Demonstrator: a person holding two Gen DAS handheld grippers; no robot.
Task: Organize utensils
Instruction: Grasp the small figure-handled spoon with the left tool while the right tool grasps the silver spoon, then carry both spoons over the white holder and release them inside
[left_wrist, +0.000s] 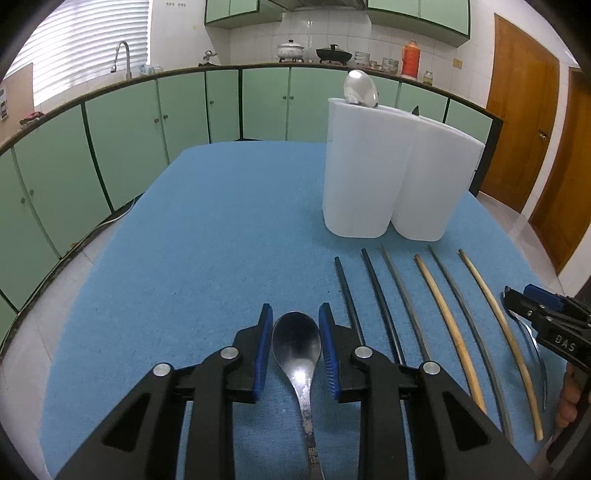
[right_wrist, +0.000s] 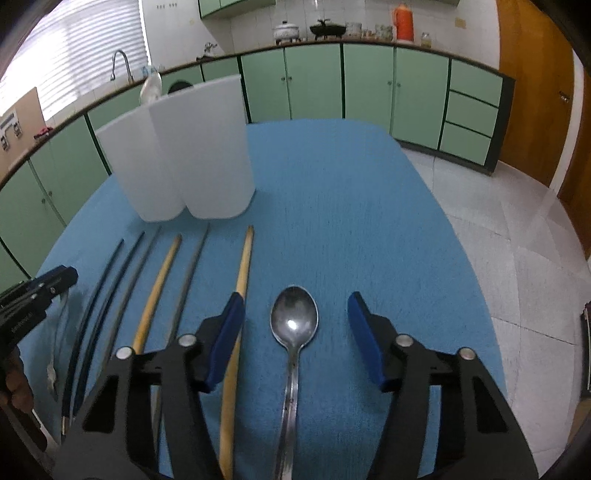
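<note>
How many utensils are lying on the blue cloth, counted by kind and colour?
Spoons: 2
Black chopsticks: 2
Grey chopsticks: 2
Tan chopsticks: 2
Total: 8

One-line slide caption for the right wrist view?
Right gripper open over a spoon on the blue mat, six chopsticks and white holder to its left.

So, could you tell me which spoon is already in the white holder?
The spoon with its bowl above the white holder; the other two lie flat on the blue mat.
</note>
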